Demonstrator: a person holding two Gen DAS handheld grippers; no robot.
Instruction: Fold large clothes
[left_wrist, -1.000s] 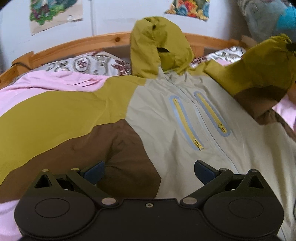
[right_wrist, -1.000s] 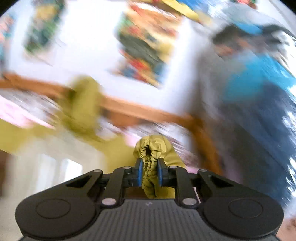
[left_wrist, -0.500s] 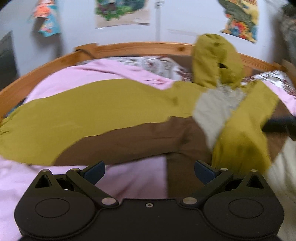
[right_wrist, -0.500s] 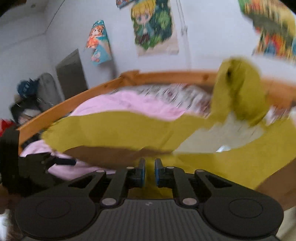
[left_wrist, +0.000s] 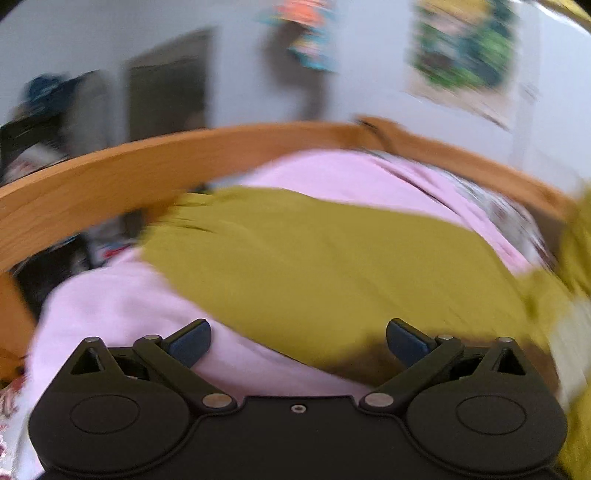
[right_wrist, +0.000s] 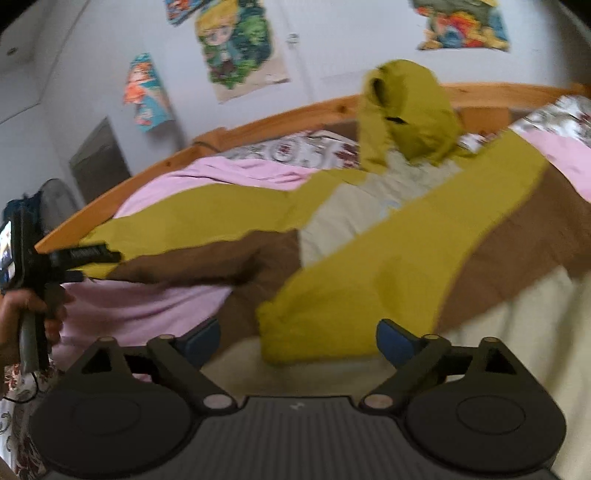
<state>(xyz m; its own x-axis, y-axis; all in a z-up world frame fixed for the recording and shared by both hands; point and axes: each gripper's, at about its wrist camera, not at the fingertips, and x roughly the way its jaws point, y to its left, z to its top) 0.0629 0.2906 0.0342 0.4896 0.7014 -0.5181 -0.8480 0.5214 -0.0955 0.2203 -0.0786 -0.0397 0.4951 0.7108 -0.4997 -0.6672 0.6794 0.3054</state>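
A hooded jacket (right_wrist: 369, 206) in olive, brown and beige lies face up on the bed, its hood (right_wrist: 406, 110) propped against the headboard. One sleeve (right_wrist: 388, 266) is folded across the chest. Its olive cuff (right_wrist: 295, 328) lies loose on the fabric just ahead of my right gripper (right_wrist: 297, 341), whose jaws are opening with nothing pressed between the pads. The other sleeve (left_wrist: 314, 266) stretches out over the pink blanket (left_wrist: 129, 306). My left gripper (left_wrist: 299, 339) hangs open above this sleeve's lower edge, holding nothing. In the right wrist view the left gripper (right_wrist: 99, 265) sits near that sleeve's end.
A wooden bed frame (left_wrist: 110, 177) curves round the far side of the mattress, with a patterned pillow (right_wrist: 295, 149) by the headboard. Posters (right_wrist: 236, 44) hang on the wall. A hand (right_wrist: 29, 314) holds the left tool at the bed's left edge.
The right gripper came down, let go of the olive cuff and opened wide; that sleeve now lies across the chest. The left gripper swung left along the outstretched sleeve, staying open.
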